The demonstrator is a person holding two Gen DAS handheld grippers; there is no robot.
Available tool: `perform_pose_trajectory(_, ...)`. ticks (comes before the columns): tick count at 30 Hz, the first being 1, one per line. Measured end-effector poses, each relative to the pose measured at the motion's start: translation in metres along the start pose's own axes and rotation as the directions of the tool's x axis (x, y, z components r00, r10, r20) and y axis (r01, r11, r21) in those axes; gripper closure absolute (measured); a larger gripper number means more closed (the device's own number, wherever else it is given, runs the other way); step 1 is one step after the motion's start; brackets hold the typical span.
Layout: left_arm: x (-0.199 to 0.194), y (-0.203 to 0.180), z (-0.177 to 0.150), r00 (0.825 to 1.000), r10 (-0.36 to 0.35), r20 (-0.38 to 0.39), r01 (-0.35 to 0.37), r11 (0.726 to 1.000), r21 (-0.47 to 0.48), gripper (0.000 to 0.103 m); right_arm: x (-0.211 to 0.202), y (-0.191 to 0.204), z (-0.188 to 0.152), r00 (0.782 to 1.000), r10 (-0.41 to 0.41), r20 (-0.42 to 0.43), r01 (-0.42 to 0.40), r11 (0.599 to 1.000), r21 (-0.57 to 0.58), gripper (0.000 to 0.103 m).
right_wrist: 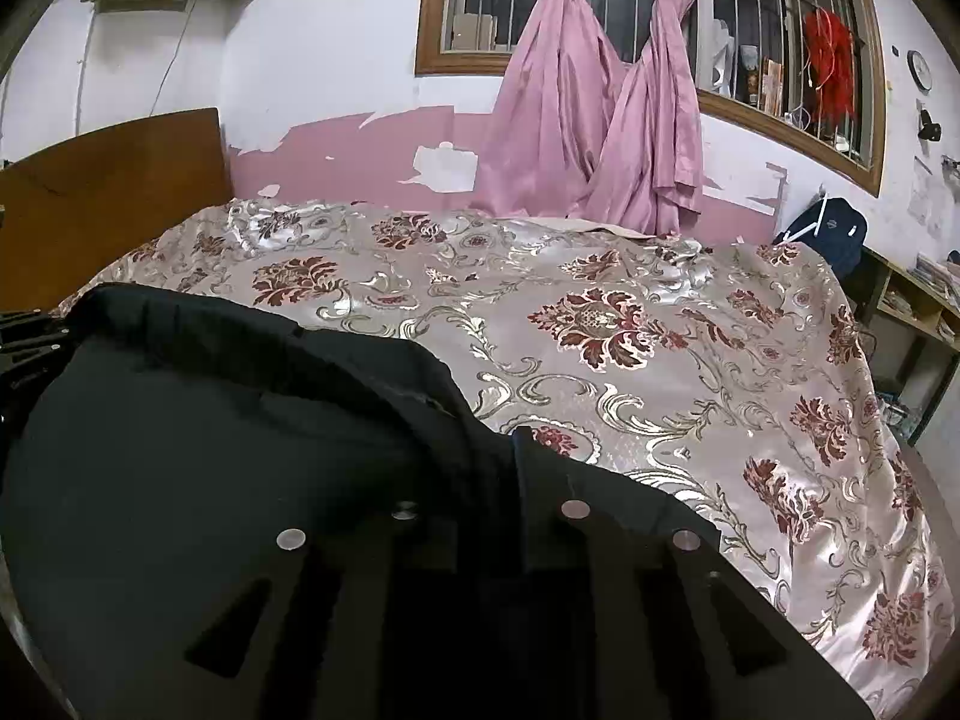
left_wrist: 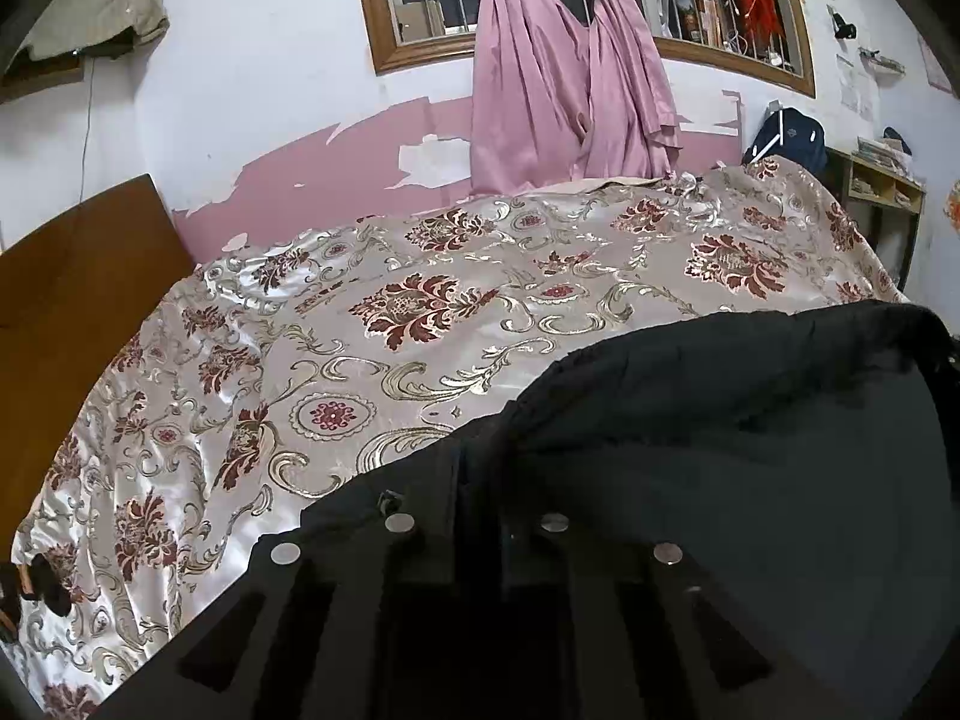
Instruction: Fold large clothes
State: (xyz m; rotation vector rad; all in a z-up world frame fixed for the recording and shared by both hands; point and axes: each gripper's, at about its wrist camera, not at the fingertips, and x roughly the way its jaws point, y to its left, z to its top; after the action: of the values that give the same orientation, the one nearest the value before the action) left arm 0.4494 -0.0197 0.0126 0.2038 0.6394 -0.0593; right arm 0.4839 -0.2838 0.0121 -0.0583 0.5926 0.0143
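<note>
Both grippers, left (left_wrist: pixel 477 480) and right (right_wrist: pixel 510 468), clamp the black garment (left_wrist: pixel 750 420); no legible writing.

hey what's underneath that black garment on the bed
The floral bedspread shows around the black garment and runs beneath its edge. Whatever lies below its middle is covered. Both claws, left and right, are shut on its edge.

A black garment (left_wrist: pixel 750 420) is seen against a bedspread (left_wrist: pixel 420 300) of shiny silver-pink, patterned with dark red floral medallions and gold scrolls. Mauve-pink curtains (right_wrist: pixel 600 120) are framed by a brown window frame (right_wrist: pixel 432 30). The wall (right_wrist: pixel 336 30) is painted white over pink.
</note>
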Motion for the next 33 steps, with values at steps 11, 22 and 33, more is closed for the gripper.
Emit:
perform_pose_trajectory(11,-0.026,0.017,0.003,0.996,-0.017,0.088,0.023,0.998,-0.064,0.001,-0.016,-0.034,-0.006,0.993,0.088,0.08,-0.099,0.985,0.139,0.034)
perform_pose_trajectory(22,-0.054,0.026,-0.019,0.989,-0.007,0.148,0.014,0.999,-0.044,0.001,-0.032,-0.058,-0.019,0.997,0.047,0.054,-0.053,0.992,0.117,0.016)
perform_pose_trajectory(33,-0.081,0.004,-0.077,0.959,-0.252,0.133,0.255,0.967,-0.01,0.001,-0.071,-0.037,-0.056,0.973,0.231,0.02,-0.231,0.97,0.071,0.014)
